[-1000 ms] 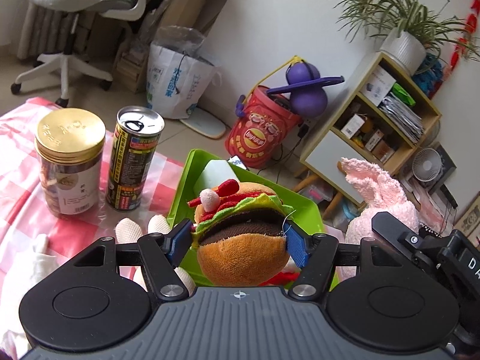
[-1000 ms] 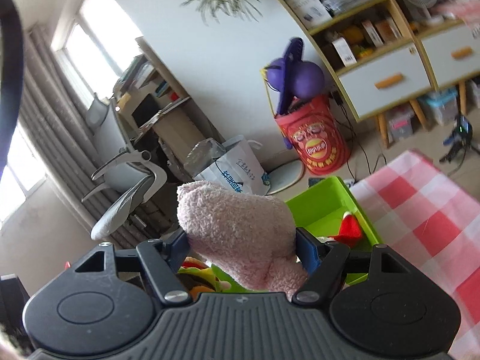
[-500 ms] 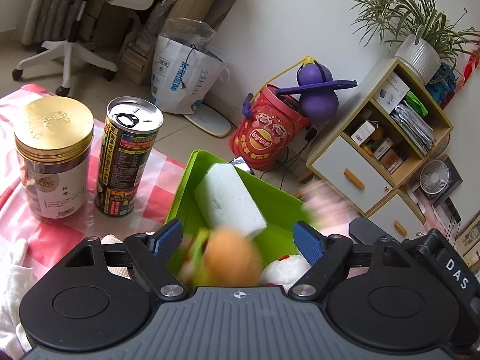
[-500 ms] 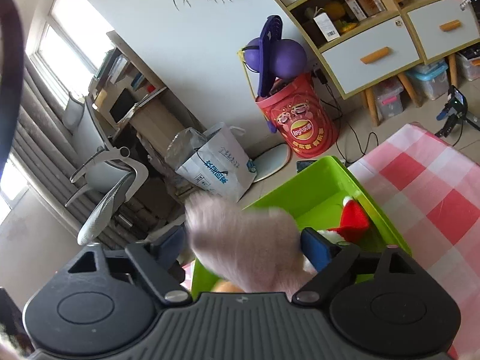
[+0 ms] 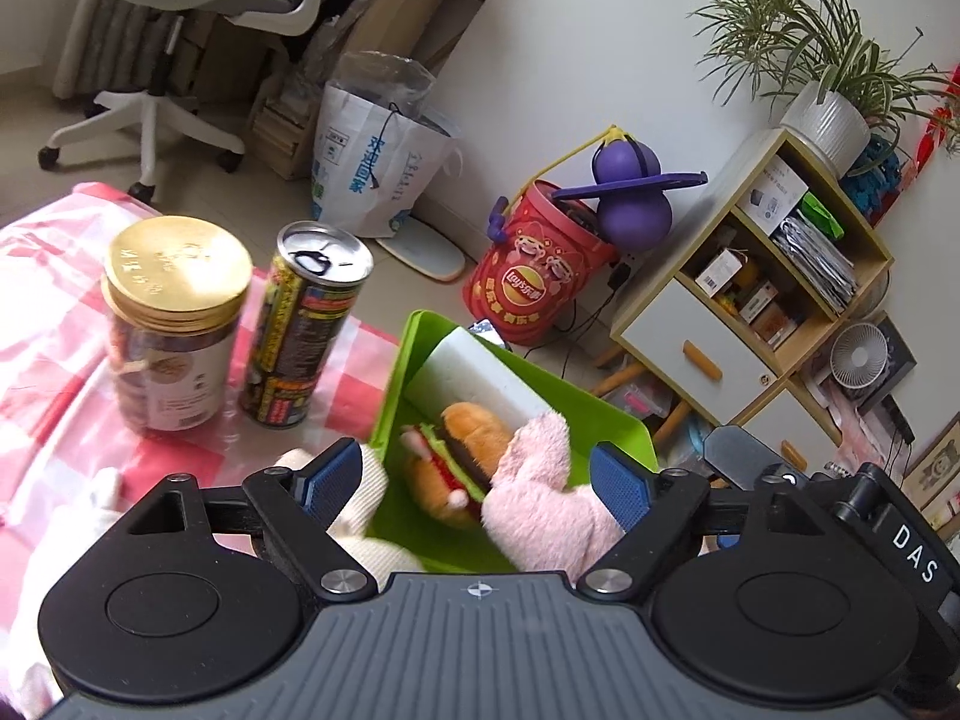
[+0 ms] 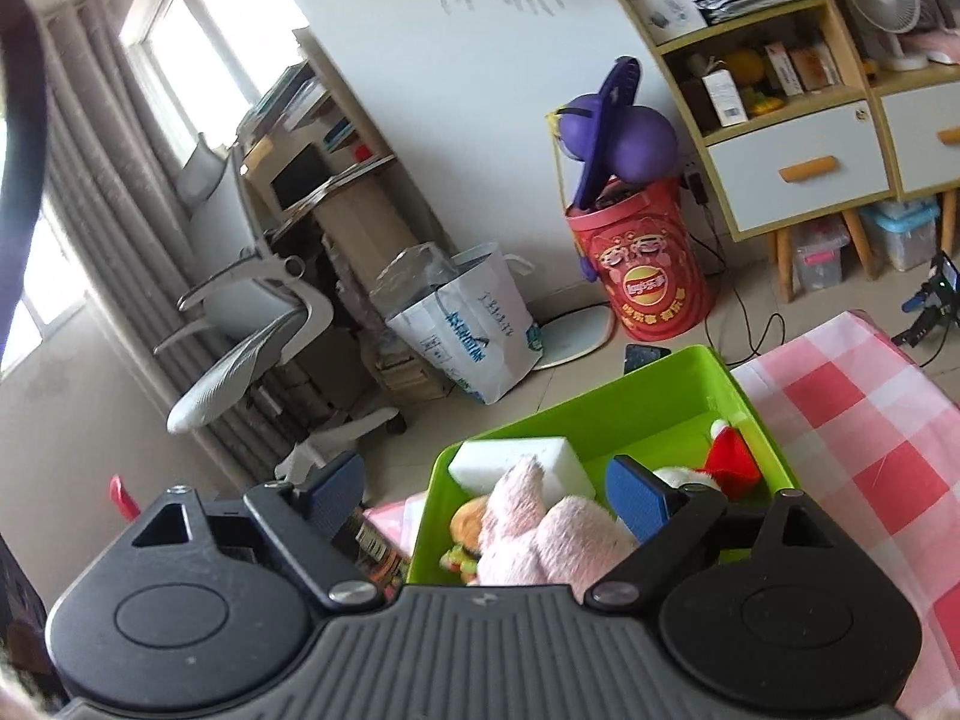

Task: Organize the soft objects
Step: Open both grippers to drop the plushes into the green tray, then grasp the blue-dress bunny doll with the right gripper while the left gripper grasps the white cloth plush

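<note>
A green bin (image 5: 606, 414) (image 6: 600, 420) stands on the pink checked tablecloth. In it lie a plush burger (image 5: 456, 450) (image 6: 465, 537), a pink plush rabbit (image 5: 540, 504) (image 6: 540, 534), a white foam block (image 5: 474, 375) (image 6: 516, 462) and a red-and-white plush (image 6: 720, 465). My left gripper (image 5: 477, 486) is open and empty above the bin's near side. My right gripper (image 6: 486, 492) is open and empty above the bin. A cream plush (image 5: 366, 510) lies on the cloth beside the bin, under my left finger.
A gold-lidded jar (image 5: 171, 324) and a drink can (image 5: 306, 324) stand on the cloth left of the bin. Beyond the table are an office chair (image 5: 198, 18), a white bag (image 5: 378, 162), a red bucket (image 5: 534, 276) and a shelf unit (image 5: 762, 282).
Both grippers opened. The burger fell from my left gripper and the pink rabbit from my right gripper into the green bin, where both now lie still.
</note>
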`<state>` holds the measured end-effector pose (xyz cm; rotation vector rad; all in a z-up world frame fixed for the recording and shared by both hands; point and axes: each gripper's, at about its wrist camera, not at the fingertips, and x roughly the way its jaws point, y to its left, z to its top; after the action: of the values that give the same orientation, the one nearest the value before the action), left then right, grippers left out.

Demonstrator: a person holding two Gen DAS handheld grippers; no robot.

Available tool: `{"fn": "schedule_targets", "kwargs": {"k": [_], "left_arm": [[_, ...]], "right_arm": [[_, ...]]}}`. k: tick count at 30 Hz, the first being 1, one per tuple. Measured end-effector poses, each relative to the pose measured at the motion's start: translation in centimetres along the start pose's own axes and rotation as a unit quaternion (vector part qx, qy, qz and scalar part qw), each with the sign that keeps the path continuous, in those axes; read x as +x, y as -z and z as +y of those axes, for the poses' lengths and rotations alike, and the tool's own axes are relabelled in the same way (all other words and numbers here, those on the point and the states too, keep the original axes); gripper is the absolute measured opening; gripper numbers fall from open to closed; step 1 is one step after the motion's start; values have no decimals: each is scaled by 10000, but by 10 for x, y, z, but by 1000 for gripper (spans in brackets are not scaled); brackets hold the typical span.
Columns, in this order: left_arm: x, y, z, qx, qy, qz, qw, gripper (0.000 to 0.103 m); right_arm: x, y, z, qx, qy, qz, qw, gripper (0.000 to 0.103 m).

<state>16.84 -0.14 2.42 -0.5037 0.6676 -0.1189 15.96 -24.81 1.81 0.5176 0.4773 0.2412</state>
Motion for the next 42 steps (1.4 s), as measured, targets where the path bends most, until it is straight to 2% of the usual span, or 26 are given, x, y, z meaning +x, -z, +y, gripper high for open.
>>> {"fn": "schedule_targets", "kwargs": {"k": [6, 11, 14, 21, 24, 31, 38, 42], "left_arm": [[-24, 9, 1, 465, -152, -124, 9987, 83], [-38, 11, 14, 532, -247, -136, 9982, 83], [-48, 10, 25, 555, -357, -181, 9977, 83], [-71, 9, 57, 384, -556, -163, 9976, 83], [-79, 11, 72, 273, -598, -108, 9978, 83], [-86, 10, 94, 440, -821, -53, 9956, 83], [-77, 14, 122, 181, -889, 369, 9952, 84], [-69, 20, 135, 39, -974, 601, 9934, 84]], "right_arm": [[-18, 10, 11, -323, 143, 59, 9994, 55], [-35, 20, 15, -562, 199, 123, 9981, 55], [-46, 27, 21, -788, 85, 248, 9965, 55], [-49, 51, 25, -982, -327, 878, 9907, 54], [-48, 61, 30, -1155, -422, 1001, 9873, 54], [-38, 85, 49, -1876, -535, 1185, 9736, 54], [-20, 109, 57, -2420, -70, 1234, 9624, 54], [-9, 118, 56, -2516, 204, 1317, 9586, 54]]}}
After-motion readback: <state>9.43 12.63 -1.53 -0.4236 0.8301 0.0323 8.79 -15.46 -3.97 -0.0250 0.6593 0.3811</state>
